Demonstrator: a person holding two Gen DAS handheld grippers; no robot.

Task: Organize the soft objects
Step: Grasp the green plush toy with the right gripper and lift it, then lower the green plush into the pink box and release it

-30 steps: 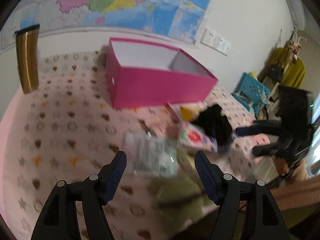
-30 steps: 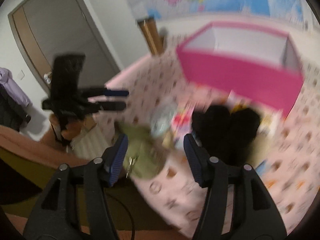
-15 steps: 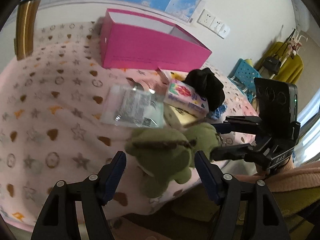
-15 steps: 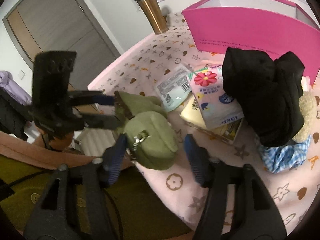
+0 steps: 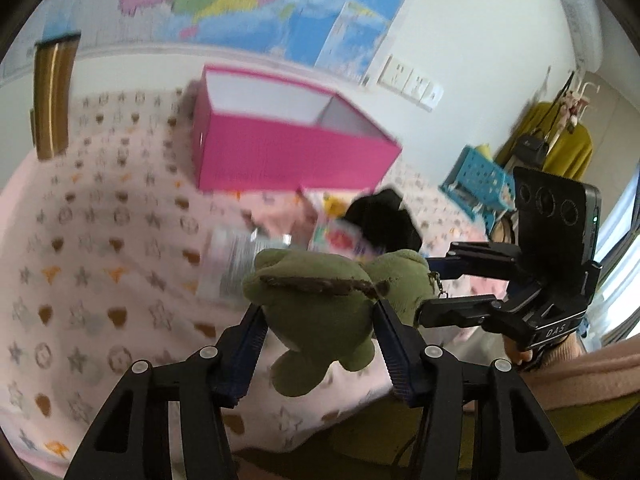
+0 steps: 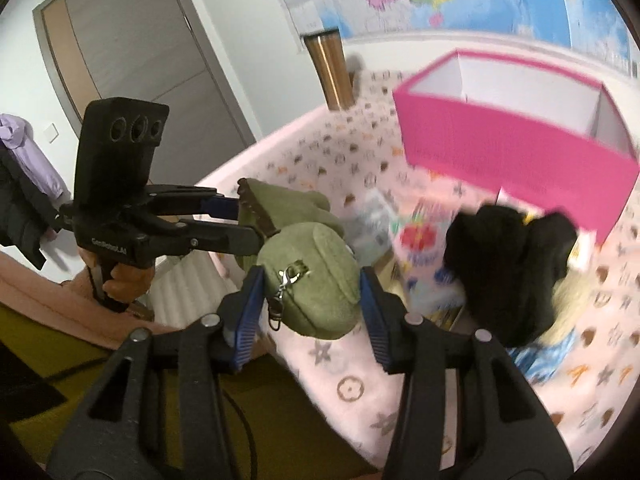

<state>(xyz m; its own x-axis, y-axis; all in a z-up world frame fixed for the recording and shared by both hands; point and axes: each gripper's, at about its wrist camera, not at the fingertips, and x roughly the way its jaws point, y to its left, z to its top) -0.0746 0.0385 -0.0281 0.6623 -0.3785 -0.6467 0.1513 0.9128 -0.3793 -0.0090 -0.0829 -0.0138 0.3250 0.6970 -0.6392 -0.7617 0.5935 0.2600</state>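
Pink box (image 5: pixel 288 148) open-topped; black cloth (image 6: pixel 508 264), tissue pack (image 6: pixel 420 248) block front approach.

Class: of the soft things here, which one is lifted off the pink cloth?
The olive-green plush toy, gripped by both grippers; the black fabric bundle lies on the cloth.

I can read very little here. At the right of my left wrist view, the right gripper (image 5: pixel 430 288) has white letters "DAS" on its black body. At the left of my right wrist view, the left gripper (image 6: pixel 250 216) has small white letters that look like "GenRobot.AI". The other print is too blurry for me to read.
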